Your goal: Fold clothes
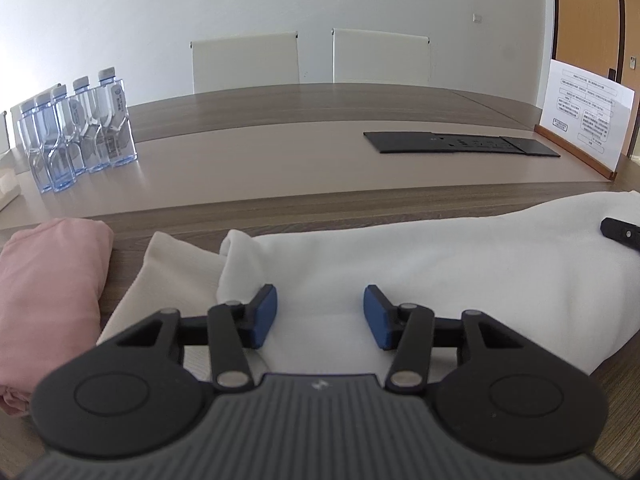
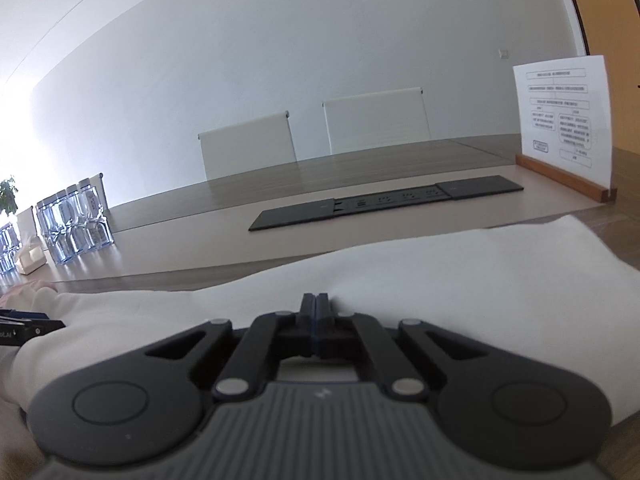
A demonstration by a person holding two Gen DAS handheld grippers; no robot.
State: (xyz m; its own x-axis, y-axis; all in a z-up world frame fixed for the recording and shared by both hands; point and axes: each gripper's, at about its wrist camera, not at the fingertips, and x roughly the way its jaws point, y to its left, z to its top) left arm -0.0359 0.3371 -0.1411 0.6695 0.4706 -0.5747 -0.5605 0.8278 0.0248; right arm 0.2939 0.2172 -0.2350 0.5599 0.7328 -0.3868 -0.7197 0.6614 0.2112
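The left gripper (image 1: 320, 316) hovers with jaws parted, nothing between them, directly over the near edge of the soft white knit garment (image 1: 440, 264). The right gripper (image 2: 316, 312) is pinched shut at that garment's surface; whether it holds cloth cannot be told. The garment's long axis runs across the wooden table (image 1: 280, 160), the left gripper nearest its left end, beside the folded pink garment (image 1: 52, 288).

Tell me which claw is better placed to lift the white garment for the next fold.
Probably the right claw: its jaws are shut, apparently pinching the white garment. The left claw hangs open over the cloth, gripping nothing.
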